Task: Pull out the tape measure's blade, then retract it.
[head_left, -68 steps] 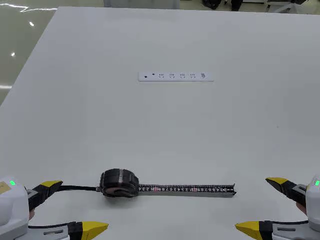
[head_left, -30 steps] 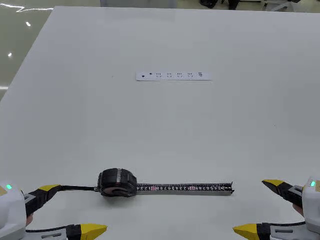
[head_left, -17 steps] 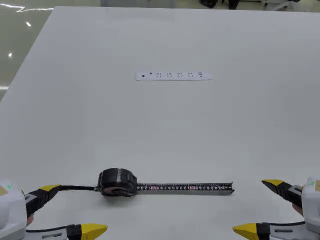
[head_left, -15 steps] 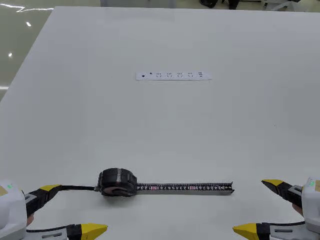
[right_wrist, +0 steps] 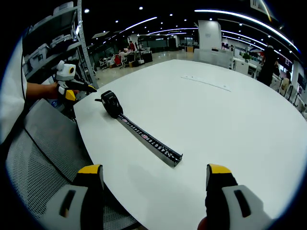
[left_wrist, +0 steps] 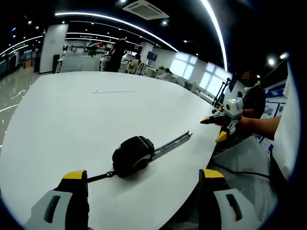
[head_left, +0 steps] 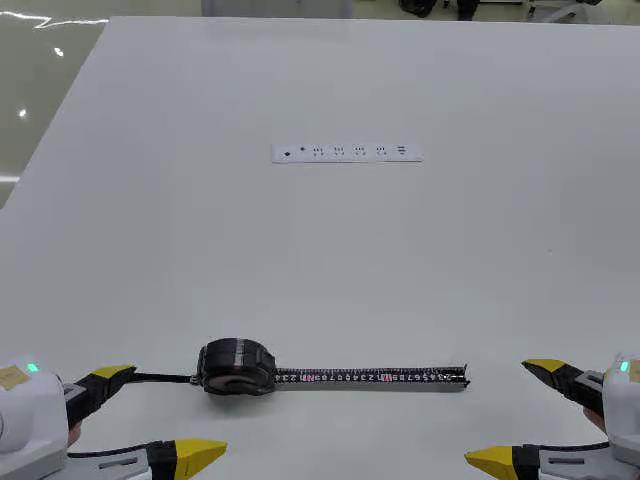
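Nearest the person, the left hand-held gripper (head_left: 172,411) hovers just left of the tape measure (head_left: 238,367), its yellow-tipped jaws spread wide with nothing between them. The right hand-held gripper (head_left: 498,411) sits to the right of the tape measure, beyond the tip of its blade (head_left: 370,376), jaws likewise apart and empty. The tape measure lies on the white desk (head_left: 330,250) close to the near edge, between the two grippers and touching neither. Its black case is at the left end, with a thin black strap (head_left: 165,378) trailing from it toward the left gripper. The blade is drawn out and lies flat on the desk. Its long axis runs left to right along the near edge, and the hooked tip points toward the right gripper. Along the blade run small black numerals with a few red marks, but the digits are too small to read with certainty. Well beyond the tape measure, toward the middle of the desk, lies a white power strip (head_left: 346,152), parallel to the blade; no writing can be made out on it.
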